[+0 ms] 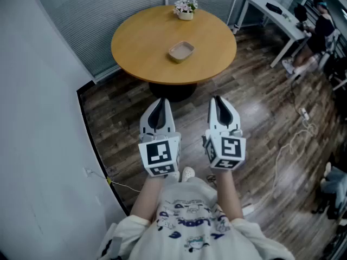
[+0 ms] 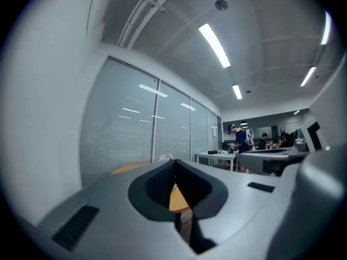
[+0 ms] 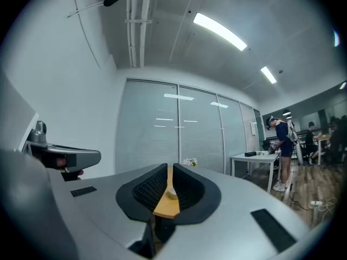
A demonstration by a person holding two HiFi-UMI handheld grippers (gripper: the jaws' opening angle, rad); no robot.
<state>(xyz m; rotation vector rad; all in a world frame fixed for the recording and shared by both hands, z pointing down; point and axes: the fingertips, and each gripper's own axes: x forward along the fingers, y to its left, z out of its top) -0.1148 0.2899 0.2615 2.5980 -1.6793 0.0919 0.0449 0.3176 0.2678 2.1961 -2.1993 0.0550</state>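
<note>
jaws on both grippers stand closed, tip to tip, with only a thin slit between the pads and nothing caught in it. the left gripper (image 1: 159,103) and the right gripper (image 1: 218,99) hang side by side in the air over the wooden floor (image 1: 260,107). they are level with each other and point ahead at the round table (image 1: 146,42), well short of its near edge. a white desk (image 1: 271,12) stands farther off to the right, with a person (image 1: 320,28) at it. on the round table a shallow beige dish (image 1: 181,51) lies near the middle, alone and right way up. it shows dead ahead through the slit in the right gripper view. smallest, a little flower pot (image 1: 185,8) sits at the table's far rim, well apart from the dish. my reading is that this is the approach stage: nothing is held and nothing touched. getting to the dish would call for closing the gap to the table first. the jaws would then need to part wide enough for its rim before coming down on it.
</note>
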